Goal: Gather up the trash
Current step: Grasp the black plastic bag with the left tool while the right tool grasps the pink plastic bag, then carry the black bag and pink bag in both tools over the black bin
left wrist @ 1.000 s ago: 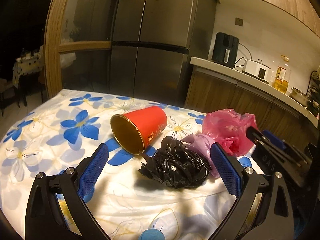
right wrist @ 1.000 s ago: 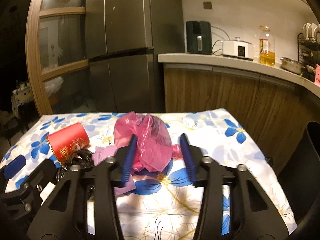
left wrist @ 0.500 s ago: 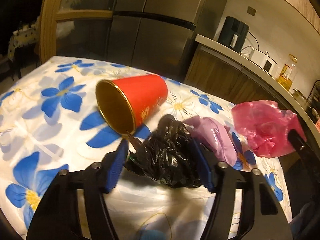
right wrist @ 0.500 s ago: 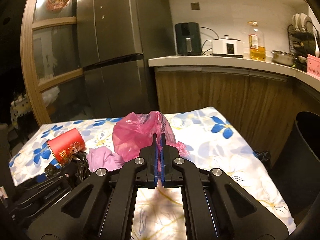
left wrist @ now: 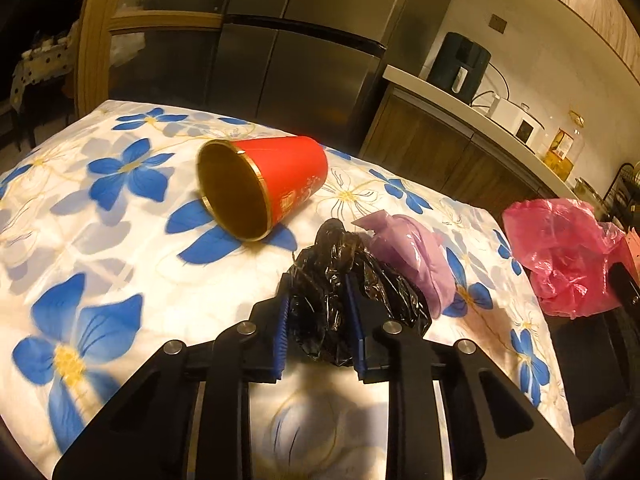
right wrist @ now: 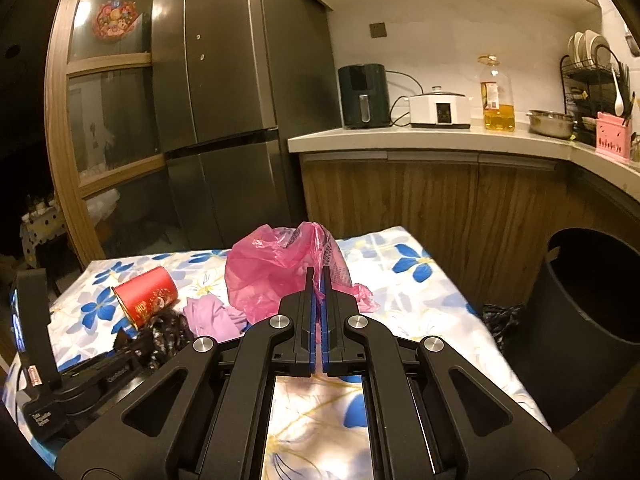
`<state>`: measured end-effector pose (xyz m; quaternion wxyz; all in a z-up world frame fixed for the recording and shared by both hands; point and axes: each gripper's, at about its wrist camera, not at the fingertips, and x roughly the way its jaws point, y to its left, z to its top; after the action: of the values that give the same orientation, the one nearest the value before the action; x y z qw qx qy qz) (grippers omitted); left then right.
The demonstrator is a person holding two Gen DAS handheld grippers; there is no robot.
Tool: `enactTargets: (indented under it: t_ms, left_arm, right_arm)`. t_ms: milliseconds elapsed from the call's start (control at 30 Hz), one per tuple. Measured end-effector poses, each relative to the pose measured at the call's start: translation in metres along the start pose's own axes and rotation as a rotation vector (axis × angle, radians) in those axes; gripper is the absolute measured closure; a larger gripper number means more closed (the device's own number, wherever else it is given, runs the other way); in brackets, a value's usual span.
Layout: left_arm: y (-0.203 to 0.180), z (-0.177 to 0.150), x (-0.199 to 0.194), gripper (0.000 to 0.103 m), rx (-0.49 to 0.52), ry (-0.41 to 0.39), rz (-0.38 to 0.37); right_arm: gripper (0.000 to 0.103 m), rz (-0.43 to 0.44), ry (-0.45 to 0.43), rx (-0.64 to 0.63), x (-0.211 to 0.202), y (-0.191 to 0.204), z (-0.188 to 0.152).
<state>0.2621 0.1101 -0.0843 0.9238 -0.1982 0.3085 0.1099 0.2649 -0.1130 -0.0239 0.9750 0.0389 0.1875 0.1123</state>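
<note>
Left tool (left wrist: 318, 300) closing on the crumpled black bag (left wrist: 340, 280); bag sits between the blue pads (left wrist: 282, 332), which press its sides, low on the flower-print bench (left wrist: 100, 240); right tool (right wrist: 318, 280) fully closed, pinching a fold of the pink bag (right wrist: 276, 276), which bulges up ahead of its tips; purple bag (left wrist: 412, 256) lies touching the black one on its right side; red cup (left wrist: 272, 184) on its side just behind, mouth toward the left camera, apart from the black bag; dark bin (right wrist: 592, 320) stands off the bench's right edge, mouth open; small black scrap (right wrist: 500, 316) between bench and bin, can't tell what it rests on.
</note>
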Motion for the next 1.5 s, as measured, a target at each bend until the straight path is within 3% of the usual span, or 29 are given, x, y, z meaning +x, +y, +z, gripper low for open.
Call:
enactTargets:
  t_ms: [300,533,833,1100,1500]
  left_arm:
    - [0.000,-0.012,-0.065,0.079,-0.010,-0.107,0.011]
    - [-0.025,-0.010,-0.108,0.079,0.022,-0.177,-0.051]
    - [-0.107,-0.023,-0.122,0.079,0.163,-0.194,-0.180]
    - [-0.204,-0.037,-0.123,0.079,0.313,-0.205,-0.305]
    - [-0.313,-0.055,-0.116,0.078,0.441,-0.210,-0.453]
  right_arm:
    - [0.102,-0.033,-0.040,0.006,-0.039,-0.018,0.008]
    - [0.102,-0.061,-0.073,0.011,-0.071,-0.036,0.012]
    - [0.102,-0.142,-0.106,0.039,-0.104,-0.079,0.013]
    - [0.102,-0.252,-0.143,0.073,-0.125,-0.136,0.017]
    - [0.102,-0.381,-0.176,0.161,-0.142,-0.217,0.019]
